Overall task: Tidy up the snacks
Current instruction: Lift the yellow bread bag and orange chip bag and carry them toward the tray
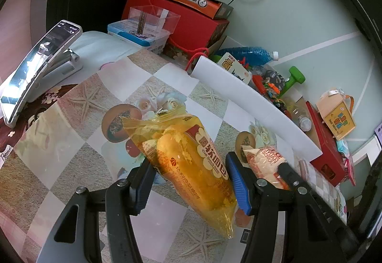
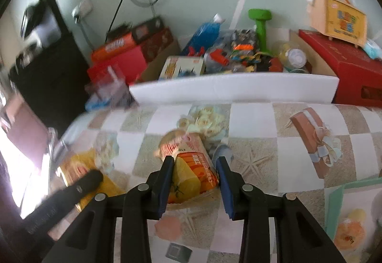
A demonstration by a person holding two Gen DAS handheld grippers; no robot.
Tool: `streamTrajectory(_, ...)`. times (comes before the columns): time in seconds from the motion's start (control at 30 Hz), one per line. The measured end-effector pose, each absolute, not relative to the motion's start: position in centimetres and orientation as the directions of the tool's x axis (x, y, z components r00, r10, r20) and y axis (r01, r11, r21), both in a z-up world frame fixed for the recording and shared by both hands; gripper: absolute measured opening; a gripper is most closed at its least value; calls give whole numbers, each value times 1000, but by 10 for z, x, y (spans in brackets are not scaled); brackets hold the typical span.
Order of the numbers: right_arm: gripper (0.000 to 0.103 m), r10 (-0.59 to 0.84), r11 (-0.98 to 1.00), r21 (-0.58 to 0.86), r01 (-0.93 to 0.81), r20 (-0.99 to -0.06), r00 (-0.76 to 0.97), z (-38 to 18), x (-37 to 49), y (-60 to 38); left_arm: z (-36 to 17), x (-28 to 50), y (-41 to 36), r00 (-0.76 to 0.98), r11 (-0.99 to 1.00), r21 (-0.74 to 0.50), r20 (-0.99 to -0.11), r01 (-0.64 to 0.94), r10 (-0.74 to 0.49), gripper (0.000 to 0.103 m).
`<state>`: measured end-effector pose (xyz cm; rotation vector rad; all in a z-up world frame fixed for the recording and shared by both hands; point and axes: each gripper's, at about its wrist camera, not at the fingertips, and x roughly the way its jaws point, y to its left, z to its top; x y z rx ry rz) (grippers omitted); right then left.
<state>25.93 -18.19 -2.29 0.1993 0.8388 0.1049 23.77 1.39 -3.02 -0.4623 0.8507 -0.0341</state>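
Note:
A yellow soft-bread bag (image 1: pixel 191 165) lies on the patterned tablecloth (image 1: pixel 71 143) between the fingers of my left gripper (image 1: pixel 191 182), which straddles it with jaws wide; whether they press it is unclear. An orange-pink snack packet (image 2: pixel 191 167) lies between the fingers of my right gripper (image 2: pixel 195 179), which is open around it. The same packet (image 1: pixel 265 162) shows in the left wrist view beside the right gripper's finger (image 1: pixel 291 174). The yellow bag (image 2: pixel 78 172) appears blurred at left in the right wrist view.
A white-walled box (image 2: pixel 234 90) full of toys, bottles and a green dumbbell (image 2: pixel 260 29) stands behind the snacks. Red boxes (image 1: pixel 191 24) and a clear case (image 1: pixel 152 17) sit at back left. A phone on a stand (image 1: pixel 38 65) is at left.

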Motion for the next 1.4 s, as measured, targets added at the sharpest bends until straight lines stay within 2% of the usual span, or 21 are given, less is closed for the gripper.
streamTrajectory(0.07, 39, 160, 981, 191, -20, -757, 634, -31, 263, -177, -31, 238, 13, 661, 901, -407, -720, -153, -213, 60)
streamTrajectory(0.3, 43, 121, 992, 107, -61, -768, 628, -35, 260, -165, -33, 240, 13, 654, 900, -405, -726, -160, -211, 61)
streamTrajectory(0.37, 51, 107, 994, 81, -70, -778, 620, -39, 261, -161, -34, 241, 14, 651, 900, -405, -729, -163, -210, 61)
streamTrajectory(0.43, 55, 103, 995, 70, -78, -785, 611, -43, 261, -158, -35, 241, 15, 650, 898, -407, -730, -166, -210, 61)
streamTrajectory(0.67, 56, 94, 995, 48, -93, -797, 596, -52, 263, -152, -36, 240, 15, 646, 897, -409, -733, -169, -213, 61)
streamTrajectory(1.0, 56, 108, 994, 73, -82, -792, 601, -51, 264, -154, -37, 241, 15, 645, 898, -408, -734, -167, -214, 60)
streamTrajectory(1.23, 45, 151, 989, 112, -101, -777, 611, -48, 262, -154, -43, 244, 15, 627, 895, -412, -746, -172, -223, 60)
streamTrajectory(1.4, 45, 144, 989, 99, -108, -783, 605, -49, 262, -151, -49, 247, 14, 619, 889, -423, -750, -176, -234, 60)
